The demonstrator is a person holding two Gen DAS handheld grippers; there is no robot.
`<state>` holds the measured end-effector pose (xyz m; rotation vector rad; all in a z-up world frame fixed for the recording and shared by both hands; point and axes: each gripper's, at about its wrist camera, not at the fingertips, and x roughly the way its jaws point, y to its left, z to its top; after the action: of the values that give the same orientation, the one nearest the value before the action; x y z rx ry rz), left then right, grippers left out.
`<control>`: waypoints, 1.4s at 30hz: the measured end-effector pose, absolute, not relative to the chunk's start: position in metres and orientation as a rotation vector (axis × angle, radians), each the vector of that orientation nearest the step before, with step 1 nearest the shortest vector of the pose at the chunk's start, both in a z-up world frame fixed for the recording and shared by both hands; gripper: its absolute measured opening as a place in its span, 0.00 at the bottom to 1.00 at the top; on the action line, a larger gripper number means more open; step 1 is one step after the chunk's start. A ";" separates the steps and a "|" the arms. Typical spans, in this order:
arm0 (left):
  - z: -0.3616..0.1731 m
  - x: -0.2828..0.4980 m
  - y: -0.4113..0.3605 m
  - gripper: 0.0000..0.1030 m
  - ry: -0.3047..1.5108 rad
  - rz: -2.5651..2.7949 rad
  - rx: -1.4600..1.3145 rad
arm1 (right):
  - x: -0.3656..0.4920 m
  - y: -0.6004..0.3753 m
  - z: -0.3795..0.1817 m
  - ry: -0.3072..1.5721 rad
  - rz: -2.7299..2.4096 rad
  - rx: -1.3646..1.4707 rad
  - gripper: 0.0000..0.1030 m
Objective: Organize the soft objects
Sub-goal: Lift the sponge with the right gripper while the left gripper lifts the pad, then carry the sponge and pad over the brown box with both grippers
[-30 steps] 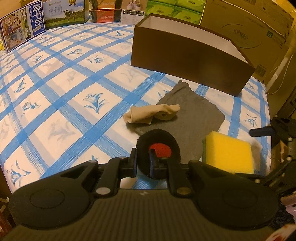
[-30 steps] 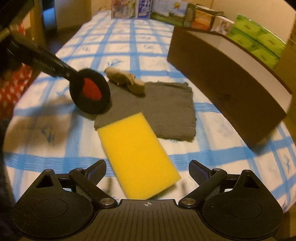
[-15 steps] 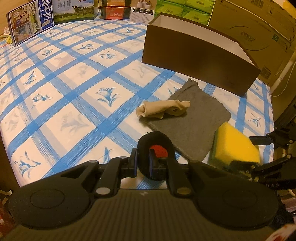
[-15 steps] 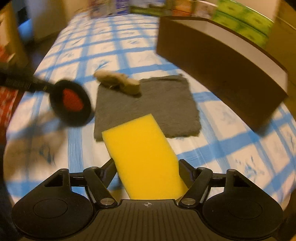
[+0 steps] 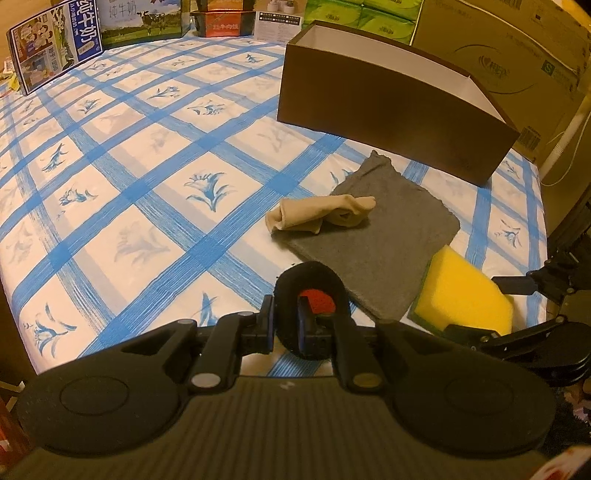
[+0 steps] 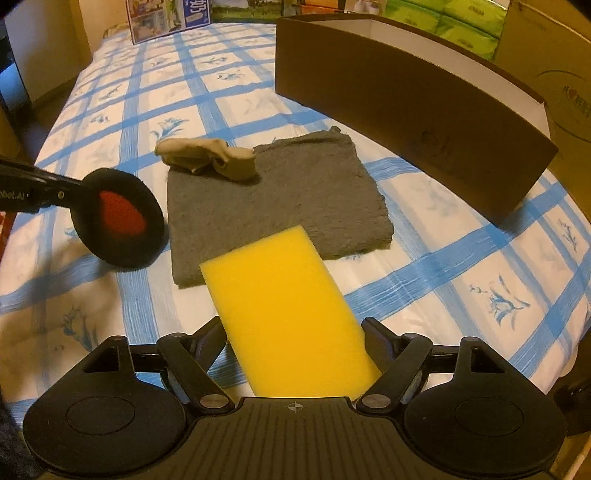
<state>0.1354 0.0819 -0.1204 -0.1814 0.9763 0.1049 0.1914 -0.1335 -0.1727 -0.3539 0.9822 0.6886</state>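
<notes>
My left gripper (image 5: 286, 314) is shut on a round black pad with a red centre (image 5: 314, 299), held just above the bed; it also shows in the right wrist view (image 6: 118, 218). My right gripper (image 6: 293, 332) is shut on a yellow sponge (image 6: 288, 310), lifted slightly off the sheet; it shows in the left wrist view too (image 5: 465, 299). A grey cloth (image 6: 288, 188) lies flat between them, with a rolled beige sock (image 6: 207, 158) on its far left corner. The open brown box (image 6: 406, 92) stands behind the cloth.
The bed has a blue-checked sheet (image 5: 129, 166). Printed cartons (image 5: 55, 44) and green tissue packs (image 5: 362, 18) line the far edge. A large cardboard box (image 5: 517, 55) stands behind the brown box. The bed's edge drops off at the right.
My right gripper closed on the yellow sponge and raised it. My left gripper drew back and up a little with the black pad.
</notes>
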 end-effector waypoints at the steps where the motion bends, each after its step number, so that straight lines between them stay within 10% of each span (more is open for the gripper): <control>1: -0.120 0.135 0.082 0.10 0.976 0.105 -0.180 | 0.191 -0.133 -0.173 0.979 0.689 -0.359 0.74; 42: -0.030 0.162 0.074 0.09 0.740 0.002 -0.145 | 0.229 -0.185 -0.073 0.843 0.631 -0.096 0.69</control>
<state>0.1620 0.0737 -0.0303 -0.1451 0.7396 0.0023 0.2292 -0.1850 -0.0731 -0.0955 0.8435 0.6314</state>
